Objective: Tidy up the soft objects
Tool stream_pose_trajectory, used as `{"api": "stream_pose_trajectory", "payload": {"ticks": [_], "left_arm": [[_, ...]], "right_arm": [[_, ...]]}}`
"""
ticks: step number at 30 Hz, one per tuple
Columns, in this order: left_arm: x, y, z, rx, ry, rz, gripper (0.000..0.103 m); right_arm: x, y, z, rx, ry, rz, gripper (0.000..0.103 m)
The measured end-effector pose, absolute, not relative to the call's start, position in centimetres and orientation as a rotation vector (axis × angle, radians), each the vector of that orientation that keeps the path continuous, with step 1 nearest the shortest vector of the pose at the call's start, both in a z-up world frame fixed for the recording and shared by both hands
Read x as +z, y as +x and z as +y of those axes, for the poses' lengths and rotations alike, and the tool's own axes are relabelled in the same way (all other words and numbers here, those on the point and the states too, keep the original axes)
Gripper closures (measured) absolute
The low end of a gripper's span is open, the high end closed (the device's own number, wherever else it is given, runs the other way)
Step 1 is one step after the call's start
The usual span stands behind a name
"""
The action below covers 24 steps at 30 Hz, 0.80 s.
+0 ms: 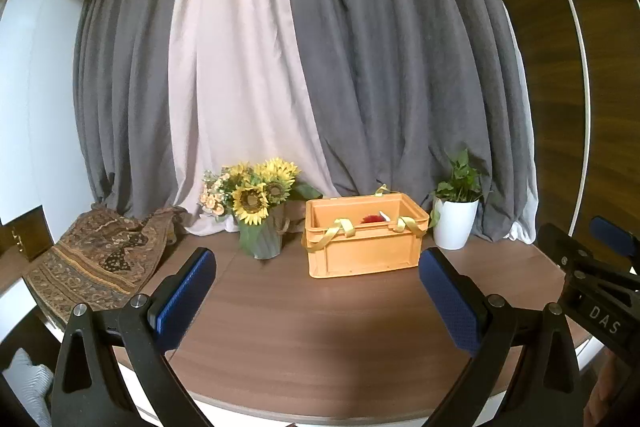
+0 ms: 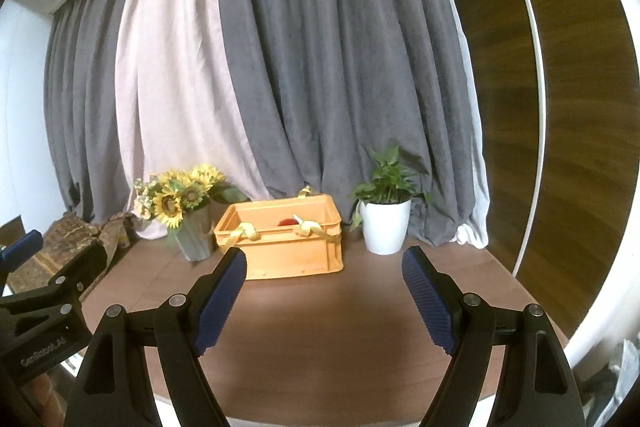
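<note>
An orange plastic crate [image 1: 362, 247] [image 2: 286, 247] stands at the back middle of the brown table, with yellow ribbon [image 1: 343, 227] draped over its rim. A red soft item [image 1: 372, 218] [image 2: 287, 221] with a white tag lies inside, mostly hidden. A patterned brown cloth [image 1: 98, 259] [image 2: 68, 247] lies heaped at the table's left end. My left gripper [image 1: 316, 267] is open and empty, held above the table in front of the crate. My right gripper [image 2: 324, 267] is open and empty, also in front of the crate, to the right of the left one.
A grey vase of sunflowers [image 1: 260, 211] [image 2: 188, 211] stands left of the crate. A white potted plant [image 1: 456, 215] [image 2: 384, 215] stands to its right. Grey and pale curtains [image 1: 320, 67] hang behind. The table's [image 1: 320, 327] rounded front edge lies just below the grippers.
</note>
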<state>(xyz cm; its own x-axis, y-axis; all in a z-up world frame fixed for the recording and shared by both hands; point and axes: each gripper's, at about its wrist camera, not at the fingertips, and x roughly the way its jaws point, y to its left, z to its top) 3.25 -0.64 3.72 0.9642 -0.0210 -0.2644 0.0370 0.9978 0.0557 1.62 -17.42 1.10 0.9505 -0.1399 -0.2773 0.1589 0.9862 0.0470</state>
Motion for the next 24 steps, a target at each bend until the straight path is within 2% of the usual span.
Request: {"api": "stream_pose_trajectory", "payload": {"ticks": [24], "left_arm": [[4.5, -1.3, -0.8, -0.03, 0.06, 0.227, 0.0]], "right_arm": [[1.5, -2.6, -17.5, -0.141, 0.068, 0.243, 0.022]]}}
